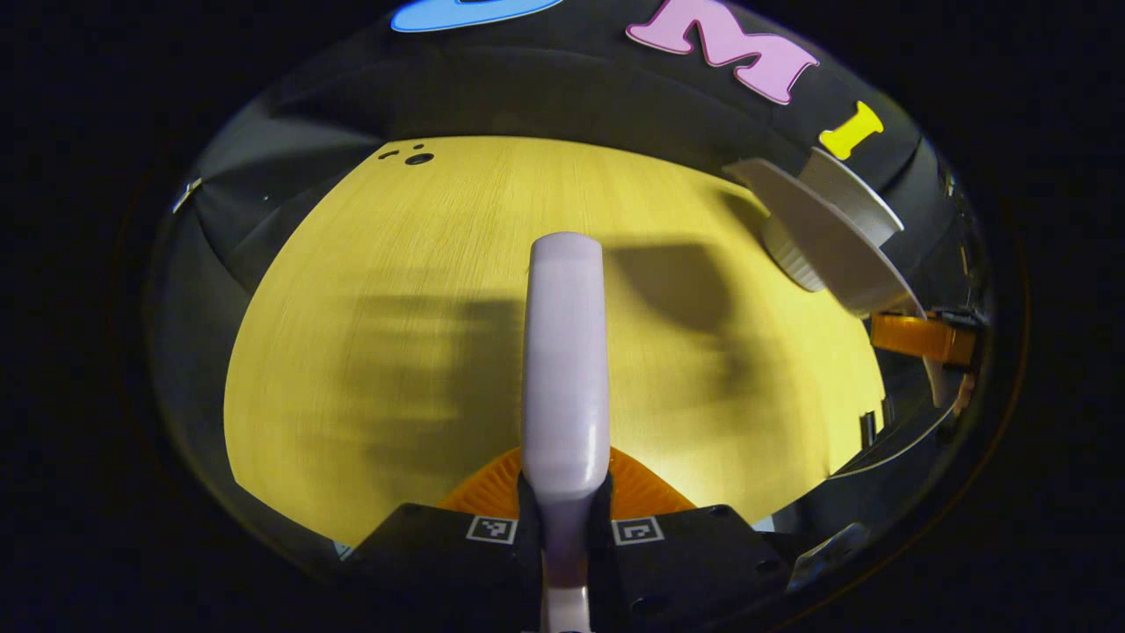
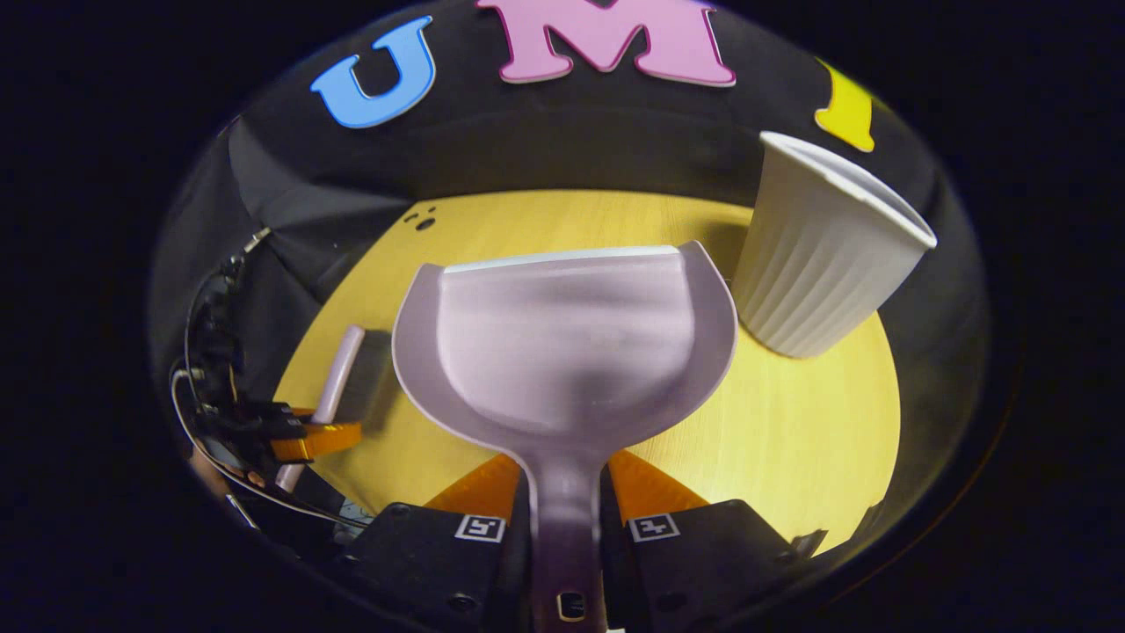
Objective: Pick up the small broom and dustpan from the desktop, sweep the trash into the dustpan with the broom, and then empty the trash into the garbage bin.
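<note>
Now, line by line:

Left claw [image 1: 564, 514]: closed on the small broom [image 1: 567, 352], both fingers pressing its handle low down. The pale handle runs straight forward from the camera, above the worktop [image 1: 369, 290]. A grip this near the end leaves most of the broom free to reach out; the bristles cannot be made out here.

Right claw [image 2: 567, 519]: clamped on the stem of the dustpan [image 2: 567, 352], one finger on each side. The pan's open scoop faces the camera and its straight front lip is farthest away, so whatever lies in it would sit toward the back wall, I judge, and not slide off.

Garbage bin [image 2: 822, 246]: a white ribbed, cup-shaped bin standing on the worktop at the far right, just beside the dustpan's right edge. In the left gripper view it shows behind the raised dustpan.

Trash: none that I can make out, on the worktop or inside the pan; the pan's floor is blurred.

Broom from the right gripper view: held off to the left, well apart from the pan, likely kept out of the way.

Stage, as a judgement: both tools are lifted, with the pan brought close to the bin, which fits the emptying step.

Risk: tipping the lip short of the bin's rim would spill onto the worktop.
</note>
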{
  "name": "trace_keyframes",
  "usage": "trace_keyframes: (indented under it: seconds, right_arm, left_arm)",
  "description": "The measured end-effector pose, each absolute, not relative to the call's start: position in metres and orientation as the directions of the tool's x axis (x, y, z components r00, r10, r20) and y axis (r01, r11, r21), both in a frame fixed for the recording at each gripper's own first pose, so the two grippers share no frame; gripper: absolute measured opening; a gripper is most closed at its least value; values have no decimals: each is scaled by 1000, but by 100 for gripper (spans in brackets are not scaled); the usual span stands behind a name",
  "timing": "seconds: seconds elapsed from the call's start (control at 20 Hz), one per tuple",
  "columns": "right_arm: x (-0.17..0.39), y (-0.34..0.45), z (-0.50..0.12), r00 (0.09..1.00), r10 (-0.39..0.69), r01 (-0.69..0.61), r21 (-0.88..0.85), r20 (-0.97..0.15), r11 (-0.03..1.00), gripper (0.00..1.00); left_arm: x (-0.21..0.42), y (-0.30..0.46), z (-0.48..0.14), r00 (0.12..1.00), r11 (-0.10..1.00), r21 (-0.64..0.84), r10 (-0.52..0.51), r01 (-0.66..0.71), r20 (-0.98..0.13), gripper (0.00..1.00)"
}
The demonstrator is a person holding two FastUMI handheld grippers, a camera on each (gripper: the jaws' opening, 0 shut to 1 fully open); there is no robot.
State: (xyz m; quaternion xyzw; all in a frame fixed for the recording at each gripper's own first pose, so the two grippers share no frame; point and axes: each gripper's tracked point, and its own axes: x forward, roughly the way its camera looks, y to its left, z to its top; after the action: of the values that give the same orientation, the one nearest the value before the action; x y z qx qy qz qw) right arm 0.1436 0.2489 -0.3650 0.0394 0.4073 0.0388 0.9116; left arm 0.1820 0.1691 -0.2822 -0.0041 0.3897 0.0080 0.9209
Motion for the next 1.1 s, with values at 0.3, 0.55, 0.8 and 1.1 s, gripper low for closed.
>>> trace_keyframes:
  seconds: [0.3, 0.55, 0.8, 1.1]
  right_arm:
    - [154, 229, -429, 576, 56, -10, 62, -815, 998, 36]
    - [160, 229, -451, 537, 56, 22, 80, -842, 997, 36]
    - [152, 230, -455, 499, 78, 5, 93, -863, 996, 38]
    - [155, 234, -452, 509, 119, -13, 131, -853, 991, 87]
  left_arm:
    - [202, 167, -299, 643, 994, 95, 110, -57, -758, 25]
    - [210, 158, -304, 610, 981, 184, 178, -53, -772, 30]
    - [210, 158, -309, 582, 981, 181, 191, -76, -791, 33]
    - [203, 157, -302, 608, 987, 139, 161, -83, -777, 86]
